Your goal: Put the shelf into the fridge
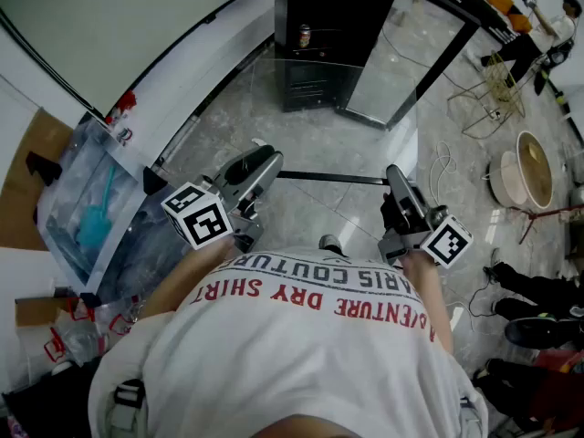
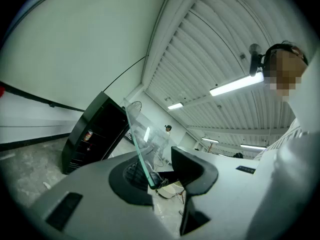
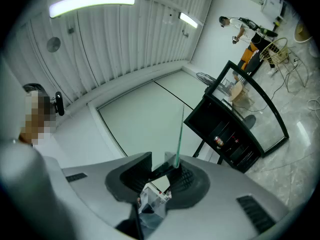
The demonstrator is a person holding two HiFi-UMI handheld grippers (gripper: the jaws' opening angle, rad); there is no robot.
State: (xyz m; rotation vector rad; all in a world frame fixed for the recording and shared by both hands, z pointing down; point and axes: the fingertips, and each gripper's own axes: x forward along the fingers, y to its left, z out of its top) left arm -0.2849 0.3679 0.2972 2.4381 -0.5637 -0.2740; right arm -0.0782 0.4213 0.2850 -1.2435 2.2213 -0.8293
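The shelf is a clear glass pane with a dark strip [image 1: 330,178] along its near edge, held level in front of me. My left gripper [image 1: 262,166] is shut on its left side and my right gripper [image 1: 395,184] on its right side. In the left gripper view the pane's green edge [image 2: 138,140] rises from between the jaws of the left gripper [image 2: 158,178]. Likewise, the pane's edge [image 3: 179,134] stands up from the right gripper [image 3: 165,168] in its own view. The black fridge [image 1: 319,35] stands ahead with its glass door [image 1: 411,57] swung open and a can [image 1: 305,36] inside.
Plastic-wrapped items [image 1: 91,208] lie along the wall at left. On the right are a white cable [image 1: 444,165], a round basin [image 1: 527,167], a wire rack [image 1: 497,89] and a seated person's legs [image 1: 534,301]. Another person [image 1: 546,27] stands far back right.
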